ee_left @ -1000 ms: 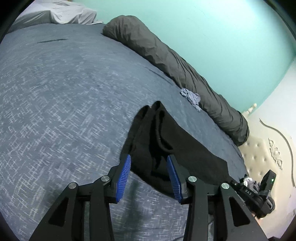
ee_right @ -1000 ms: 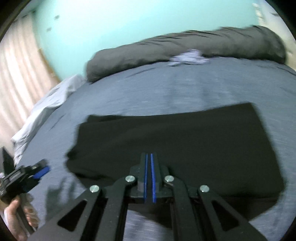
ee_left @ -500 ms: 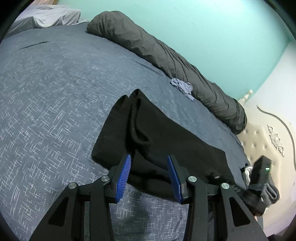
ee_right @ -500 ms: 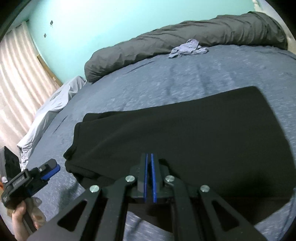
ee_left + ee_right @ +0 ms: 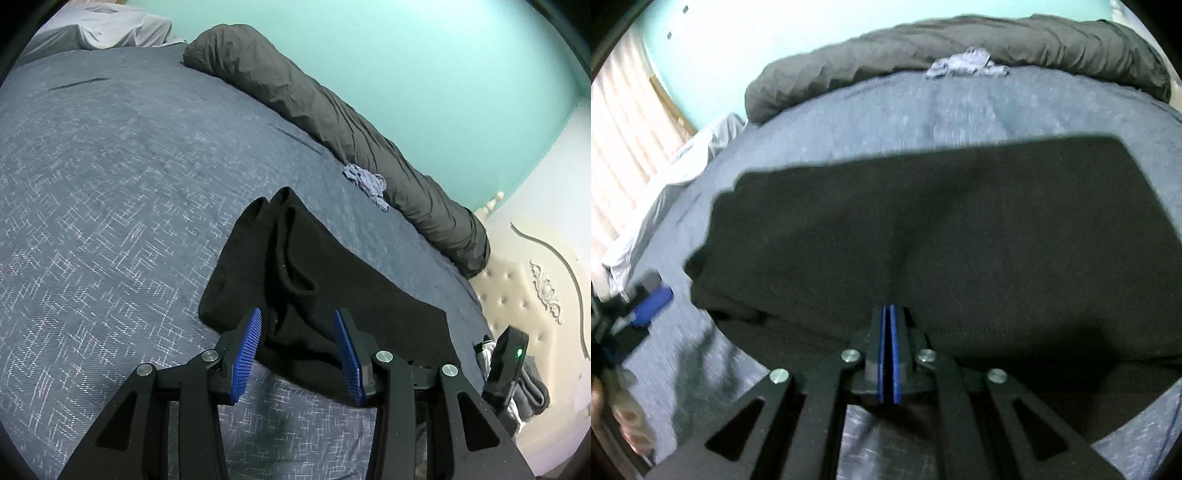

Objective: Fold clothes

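A bed (image 5: 110, 192) covered in a blue-grey patterned spread carries everything. A black garment (image 5: 314, 280), folded into a long strip, lies flat on the spread. Beyond the garment, a long rolled dark grey duvet (image 5: 332, 110) runs along the bed's far edge, and a small crumpled pale blue cloth (image 5: 365, 182) lies between garment and duvet, touching the duvet.

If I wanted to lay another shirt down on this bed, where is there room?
The widest bare stretch of blue bedspread lies left of the black garment, reaching to the pale sheet. A narrower strip runs between the garment and the grey bolster, broken by a small crumpled cloth. It is crowded at the garment's near edge, around both grippers.
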